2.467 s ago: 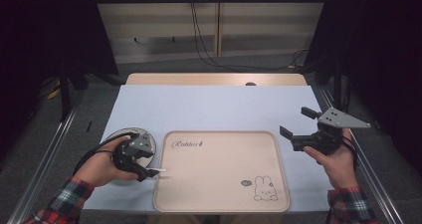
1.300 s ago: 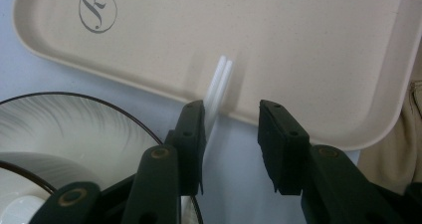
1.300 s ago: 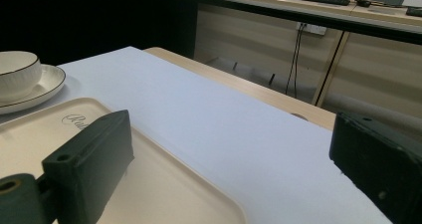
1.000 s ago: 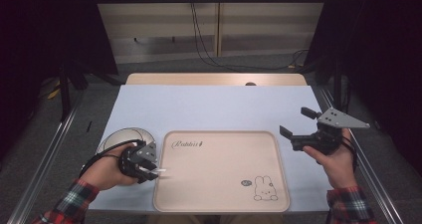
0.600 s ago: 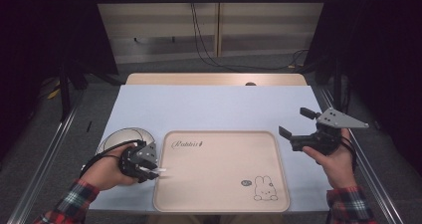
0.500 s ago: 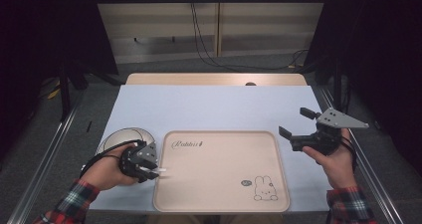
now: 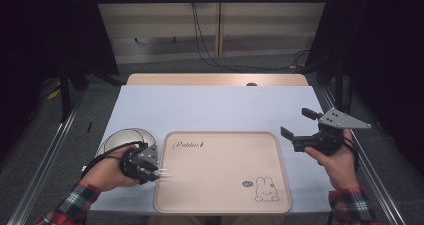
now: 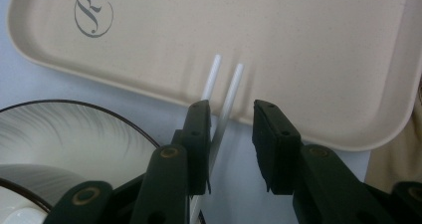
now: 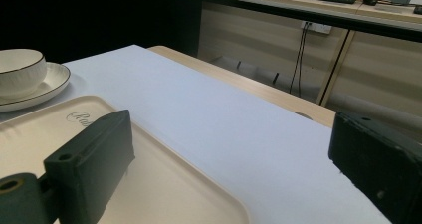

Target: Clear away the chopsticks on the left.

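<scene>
A plate (image 7: 122,140) with a dark rim line lies on the pale blue table cover (image 7: 215,107) at the near left, just beside the left edge of the beige tray (image 7: 225,185). From the right gripper view a white bowl (image 9: 20,69) stands on that plate; from the left gripper view the bowl's rim sits in the bottom left corner. The tray carries a script word at its far left corner and a small rabbit drawing (image 7: 265,190) at its near right.

The left gripper (image 7: 150,169) is low at the tray's near left edge, between plate and tray. Its jaws stand partly apart, and a pair of white chopsticks (image 8: 221,92) lies against the inner face of one jaw, with a clear gap to the other (whether the sticks are actually pinched I cannot tell). The sticks run side by side, long axis crossing the tray's left rim, tips pointing right onto the tray floor.

The right gripper (image 7: 300,130) hangs above the table just right of the tray, jaws wide apart and empty, pointing left.
</scene>
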A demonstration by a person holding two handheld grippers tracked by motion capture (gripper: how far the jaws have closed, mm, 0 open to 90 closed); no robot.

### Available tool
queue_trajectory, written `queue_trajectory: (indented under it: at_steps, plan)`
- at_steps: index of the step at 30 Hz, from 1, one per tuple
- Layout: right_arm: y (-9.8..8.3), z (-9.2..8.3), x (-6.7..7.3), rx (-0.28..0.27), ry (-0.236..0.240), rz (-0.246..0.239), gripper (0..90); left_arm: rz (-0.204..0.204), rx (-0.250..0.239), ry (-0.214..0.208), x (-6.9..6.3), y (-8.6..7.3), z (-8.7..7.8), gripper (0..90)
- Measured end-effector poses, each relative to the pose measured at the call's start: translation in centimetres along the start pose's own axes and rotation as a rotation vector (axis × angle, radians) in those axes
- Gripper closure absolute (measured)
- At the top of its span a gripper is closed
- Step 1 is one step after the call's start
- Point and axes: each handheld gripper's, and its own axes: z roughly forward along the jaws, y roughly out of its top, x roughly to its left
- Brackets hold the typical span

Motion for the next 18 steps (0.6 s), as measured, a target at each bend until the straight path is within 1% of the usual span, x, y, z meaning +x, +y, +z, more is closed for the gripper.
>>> queue_trajectory:
  at_steps: [1,5,6,7,9,11,12,13,14,15,16,17,18]
  plan:
    - [0.0,0.0,0.0,0.001,0.003,0.003,3.5,-0.006,0.003,-0.007,0.0,0.0,0.1,69.1]
    - [0.0,0.0,0.0,0.0,0.003,0.001,3.5,-0.002,0.012,-0.011,-0.1,-0.1,0.4,72.3]
    - [0.0,0.0,0.0,0.001,0.004,0.0,3.5,0.015,0.022,-0.01,0.0,0.0,0.4,72.9]
    - [0.0,0.0,0.0,0.001,0.004,0.0,3.5,0.005,0.016,-0.007,-0.1,0.0,0.5,72.9]
    - [-0.1,0.0,0.0,0.002,0.001,0.0,3.5,0.007,0.032,-0.01,0.0,0.0,0.7,74.7]
    - [-0.1,0.0,0.1,0.007,0.008,-0.003,3.5,-0.002,0.051,-0.017,0.0,0.0,0.9,74.7]
    - [-0.1,0.0,0.1,0.006,0.008,-0.005,3.5,0.006,0.056,-0.016,0.0,-0.1,1.1,75.4]
    - [-0.1,0.0,0.1,0.006,0.008,-0.005,3.5,0.006,0.056,-0.016,0.0,-0.1,1.1,77.7]
    - [-0.1,0.1,0.1,0.005,0.007,-0.005,3.5,-0.001,0.058,-0.024,0.1,-0.1,1.2,77.7]
    - [-0.1,0.0,0.1,0.006,0.005,-0.006,3.5,-0.004,0.059,-0.023,0.0,-0.1,1.3,79.1]
    - [-0.1,0.1,0.1,0.007,0.004,-0.004,3.5,0.0,0.053,-0.006,0.0,-0.1,1.4,80.2]
    - [-0.1,0.1,0.1,0.006,0.005,-0.005,3.5,-0.006,0.06,-0.006,0.1,-0.1,1.4,81.9]
    - [-0.1,0.1,0.1,0.007,0.003,-0.007,3.5,-0.034,0.058,-0.013,0.1,-0.1,1.4,84.0]
